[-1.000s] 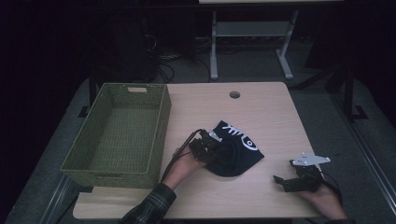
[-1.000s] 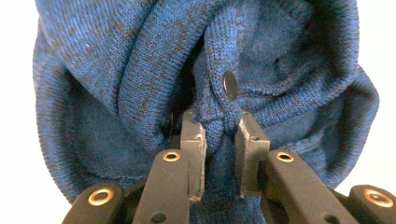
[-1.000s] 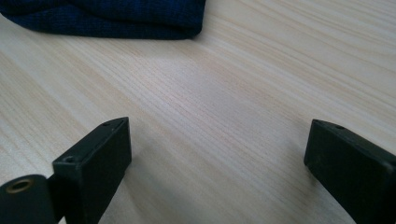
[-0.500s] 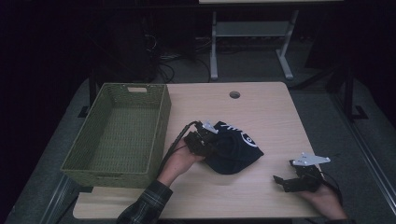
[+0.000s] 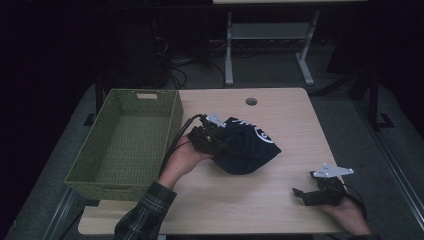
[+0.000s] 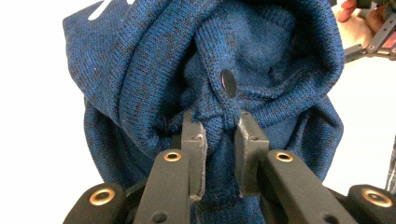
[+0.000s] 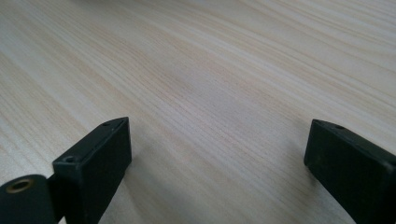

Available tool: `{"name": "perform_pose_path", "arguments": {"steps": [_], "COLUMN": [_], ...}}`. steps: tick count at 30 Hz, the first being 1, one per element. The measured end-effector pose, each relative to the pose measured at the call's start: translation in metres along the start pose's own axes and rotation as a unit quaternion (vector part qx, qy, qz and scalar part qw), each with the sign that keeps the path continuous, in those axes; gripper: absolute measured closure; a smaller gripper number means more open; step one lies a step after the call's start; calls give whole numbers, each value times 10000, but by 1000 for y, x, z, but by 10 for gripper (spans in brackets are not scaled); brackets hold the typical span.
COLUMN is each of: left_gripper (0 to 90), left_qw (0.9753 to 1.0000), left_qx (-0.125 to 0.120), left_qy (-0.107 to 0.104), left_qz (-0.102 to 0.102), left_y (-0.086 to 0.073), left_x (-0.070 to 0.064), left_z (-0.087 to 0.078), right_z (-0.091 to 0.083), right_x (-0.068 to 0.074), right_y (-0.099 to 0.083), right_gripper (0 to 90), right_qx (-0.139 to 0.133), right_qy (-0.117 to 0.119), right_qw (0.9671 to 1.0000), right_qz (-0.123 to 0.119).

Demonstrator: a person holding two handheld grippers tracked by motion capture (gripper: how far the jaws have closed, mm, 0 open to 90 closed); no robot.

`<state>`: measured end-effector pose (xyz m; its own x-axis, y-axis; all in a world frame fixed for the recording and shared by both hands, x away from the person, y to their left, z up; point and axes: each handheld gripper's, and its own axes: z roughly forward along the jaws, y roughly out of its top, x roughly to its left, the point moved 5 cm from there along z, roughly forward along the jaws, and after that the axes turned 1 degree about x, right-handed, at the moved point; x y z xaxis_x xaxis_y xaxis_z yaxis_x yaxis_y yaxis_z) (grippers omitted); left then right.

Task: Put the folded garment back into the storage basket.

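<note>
At the table's nine o'clock side stands the green woven basket [image 5: 125, 142], open-topped and with nothing in it, close enough to take whatever is carried over. Just to its right, near the middle of the wooden table [image 5: 280, 125], the left gripper [image 5: 212, 141] has its jaws pinched on a fold of the dark blue knitted garment [image 5: 247, 147]. The left gripper view shows a ridge of the knit squeezed between the two jaws, just below a black button [image 6: 228, 82]; taking a bunched fold gives a firmer hold than a flat layer would. The garment lies crumpled in a heap, white print showing on top, with the basket at its nine o'clock. Far over at five o'clock, the right gripper [image 5: 312, 192] rests low over bare wood, jaws spread wide and holding nothing, probably parked clear so the left can work alone
</note>
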<state>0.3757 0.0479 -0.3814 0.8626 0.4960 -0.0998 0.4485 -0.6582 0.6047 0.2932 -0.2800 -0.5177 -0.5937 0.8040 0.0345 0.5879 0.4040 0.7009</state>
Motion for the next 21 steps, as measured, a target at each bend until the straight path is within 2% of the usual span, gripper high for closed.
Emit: {"name": "perform_pose_path", "arguments": {"steps": [11, 21], "left_gripper": [763, 762], "left_qw": [9999, 9989], "left_qx": [0, -110], "left_qy": [114, 431], "left_qz": [-25, -156], "left_y": [8, 7], "left_x": [15, 37], "left_z": [-30, -70], "right_z": [0, 0], "right_x": [0, 0], "right_y": [0, 0], "right_gripper": [70, 70], "right_qx": [-4, -5], "right_qy": [-1, 3], "right_qw": [10000, 10000], "right_qz": [2, 2]}}
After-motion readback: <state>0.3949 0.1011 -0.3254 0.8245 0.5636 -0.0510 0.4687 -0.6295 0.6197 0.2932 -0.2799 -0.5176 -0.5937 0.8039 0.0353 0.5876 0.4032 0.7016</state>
